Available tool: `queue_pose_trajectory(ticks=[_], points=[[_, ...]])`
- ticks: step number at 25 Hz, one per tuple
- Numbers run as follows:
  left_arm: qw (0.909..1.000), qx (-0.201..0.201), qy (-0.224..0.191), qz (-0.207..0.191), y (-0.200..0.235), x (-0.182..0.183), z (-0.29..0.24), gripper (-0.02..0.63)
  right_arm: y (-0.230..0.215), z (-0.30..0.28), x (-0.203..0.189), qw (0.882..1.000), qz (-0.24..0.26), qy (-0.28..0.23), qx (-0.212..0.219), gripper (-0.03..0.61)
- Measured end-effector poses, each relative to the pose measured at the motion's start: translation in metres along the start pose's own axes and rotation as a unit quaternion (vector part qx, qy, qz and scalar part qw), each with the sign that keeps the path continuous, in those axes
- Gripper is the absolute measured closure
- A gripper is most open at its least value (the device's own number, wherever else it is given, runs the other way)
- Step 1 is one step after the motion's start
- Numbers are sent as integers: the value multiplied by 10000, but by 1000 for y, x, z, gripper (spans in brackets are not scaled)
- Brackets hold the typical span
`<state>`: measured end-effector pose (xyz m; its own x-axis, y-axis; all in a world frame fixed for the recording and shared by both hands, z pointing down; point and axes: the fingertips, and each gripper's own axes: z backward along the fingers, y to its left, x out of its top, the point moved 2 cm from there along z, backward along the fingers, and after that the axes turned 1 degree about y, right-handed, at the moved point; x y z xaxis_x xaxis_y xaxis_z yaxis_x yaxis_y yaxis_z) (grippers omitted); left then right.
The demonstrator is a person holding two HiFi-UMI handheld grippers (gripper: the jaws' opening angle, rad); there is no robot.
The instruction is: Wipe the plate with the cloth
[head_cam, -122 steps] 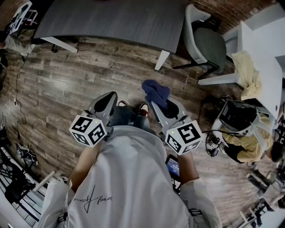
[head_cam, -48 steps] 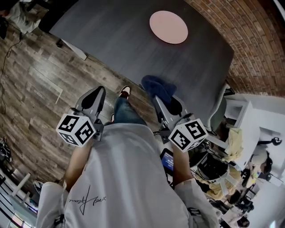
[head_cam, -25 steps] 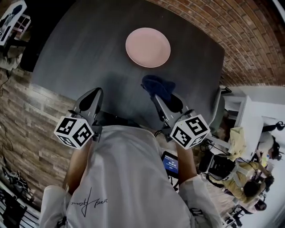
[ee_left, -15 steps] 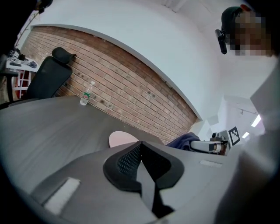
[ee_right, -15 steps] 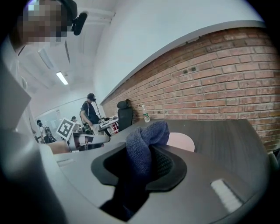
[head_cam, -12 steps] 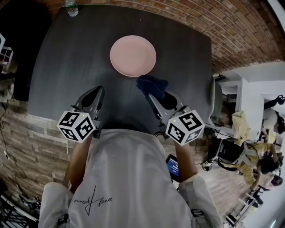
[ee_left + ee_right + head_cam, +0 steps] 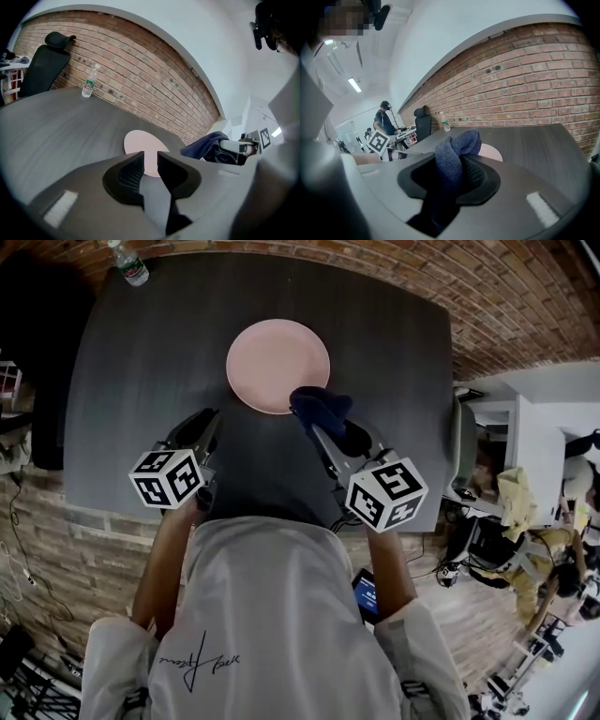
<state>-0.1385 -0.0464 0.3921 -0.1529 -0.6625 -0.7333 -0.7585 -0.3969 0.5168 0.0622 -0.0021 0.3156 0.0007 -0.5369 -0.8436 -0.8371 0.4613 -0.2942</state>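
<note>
1. Step in hand: the approach. The wipe has not begun, and the cloth does not appear to be down on the plate yet.
2. Right hand-held gripper: jaws clamped on the blue cloth, which bunches up above them and hangs down below. The pink plate lies just ahead of its tips, flat on the dark worktop.
3. Left hand-held gripper: jaws opening, a narrow gap so far, with nothing between them. The plate shows through the gap, ahead and a little to its right.
4. Next move, by my judgement: lower the right hand-held gripper until the cloth lies on the plate face, then sweep across it. The left may need to pinch or press the near rim, as a bare plate could slide on this worktop.
5. Writing: a bottle far ahead-left of the left hand-held gripper has a green label, too small to read. The script on the person's shirt is not legible.
</note>
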Motion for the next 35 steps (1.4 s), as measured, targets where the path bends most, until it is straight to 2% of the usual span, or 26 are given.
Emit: queue_pose_trajectory(ticks=[5,11,19,23,32,35], points=[[9987,62,335,379,22,-7,-41,506,-22,-21,-6,9998,-47,180,-88,459],[9963,148,630,561,36,-15,-76,506,-57,-55,-13,9989,-34,418,-227,459],[9925,318,981,650,52,-23,-108,505,-94,-99,-23,9970,-122,702,-315,459],[9885,383,1266,730,59,-36,-119,495,-107,-110,-32,9950,-141,856,-498,459],[9851,447,1492,727,65,-42,-134,503,-117,-129,-43,9932,-248,1000,-536,459],[9843,447,1519,785,66,-44,-136,505,-123,-133,-43,9926,-146,1017,-650,459]])
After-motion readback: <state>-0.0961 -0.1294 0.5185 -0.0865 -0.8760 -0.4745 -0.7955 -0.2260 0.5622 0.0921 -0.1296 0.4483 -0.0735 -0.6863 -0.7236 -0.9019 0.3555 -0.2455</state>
